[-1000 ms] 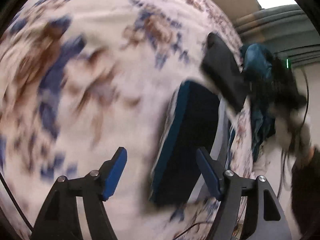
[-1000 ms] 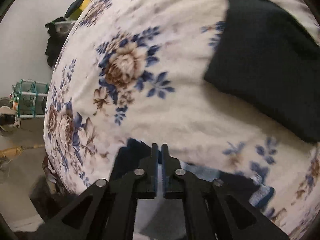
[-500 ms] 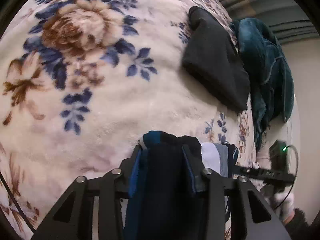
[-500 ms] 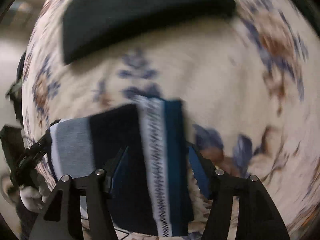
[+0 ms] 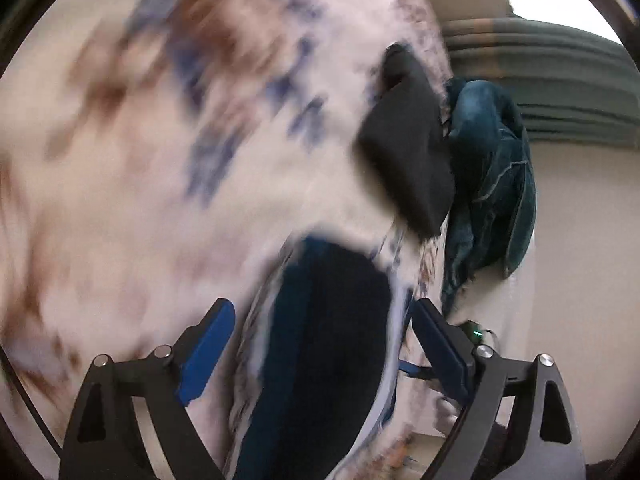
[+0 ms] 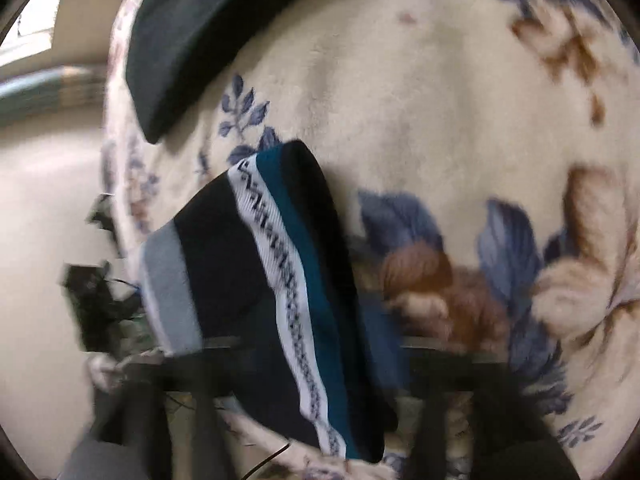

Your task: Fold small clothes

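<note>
Across the floral blanket [image 6: 420, 128] on the bed we see a folded black garment [image 5: 408, 152] lying far off, and nearer us the striped folded garment [image 6: 256, 280]. Our left claw [image 5: 320, 332] is opening, pads clear of that garment between them. Our right claw [image 6: 304, 360], blurred, is opening wide around it. No writing is legible.

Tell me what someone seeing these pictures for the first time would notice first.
Probably the cream plush blanket with blue and brown flowers, which fills both views. On it, near its edge, lies a folded dark navy garment with teal, grey and white patterned stripes. A plain black folded cloth lies further back, beside a hanging teal garment.
</note>
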A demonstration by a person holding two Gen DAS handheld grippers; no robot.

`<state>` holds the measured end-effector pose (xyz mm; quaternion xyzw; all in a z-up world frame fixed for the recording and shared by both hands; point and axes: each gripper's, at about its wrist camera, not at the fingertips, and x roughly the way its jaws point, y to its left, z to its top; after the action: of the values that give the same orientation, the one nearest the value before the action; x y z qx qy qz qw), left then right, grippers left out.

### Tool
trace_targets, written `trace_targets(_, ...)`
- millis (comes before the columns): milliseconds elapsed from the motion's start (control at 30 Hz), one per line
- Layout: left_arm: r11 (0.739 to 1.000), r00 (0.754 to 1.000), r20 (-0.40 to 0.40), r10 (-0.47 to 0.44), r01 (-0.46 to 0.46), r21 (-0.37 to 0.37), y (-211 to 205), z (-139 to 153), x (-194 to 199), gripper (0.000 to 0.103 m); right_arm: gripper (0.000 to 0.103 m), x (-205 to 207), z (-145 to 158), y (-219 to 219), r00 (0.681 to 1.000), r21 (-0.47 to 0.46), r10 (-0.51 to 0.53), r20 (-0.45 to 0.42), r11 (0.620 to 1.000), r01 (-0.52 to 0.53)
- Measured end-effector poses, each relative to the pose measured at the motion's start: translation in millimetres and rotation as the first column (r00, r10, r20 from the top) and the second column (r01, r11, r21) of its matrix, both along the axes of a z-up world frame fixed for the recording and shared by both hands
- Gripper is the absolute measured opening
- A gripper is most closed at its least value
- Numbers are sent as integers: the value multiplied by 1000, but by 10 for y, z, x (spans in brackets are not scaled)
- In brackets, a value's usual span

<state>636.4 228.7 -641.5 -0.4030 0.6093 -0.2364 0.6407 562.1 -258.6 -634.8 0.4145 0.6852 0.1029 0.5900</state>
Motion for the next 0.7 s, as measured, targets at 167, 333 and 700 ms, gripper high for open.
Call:
trace_targets(167,994,996,-29,-79,76,-82,-295,-284,-279,91,103,-231,-492,168,999,163,25,-36,987,-18)
trace_targets(333,989,994,-35,-106,101,-104,-475,-287,-238,91,103,-148,-541,524,996,292,34,82,955,-56)
trace_targets(700,997,992,103,-73,75,-16,-683,264,-303,53,25,-172,-192,753,984,192,52,169,978,-85)
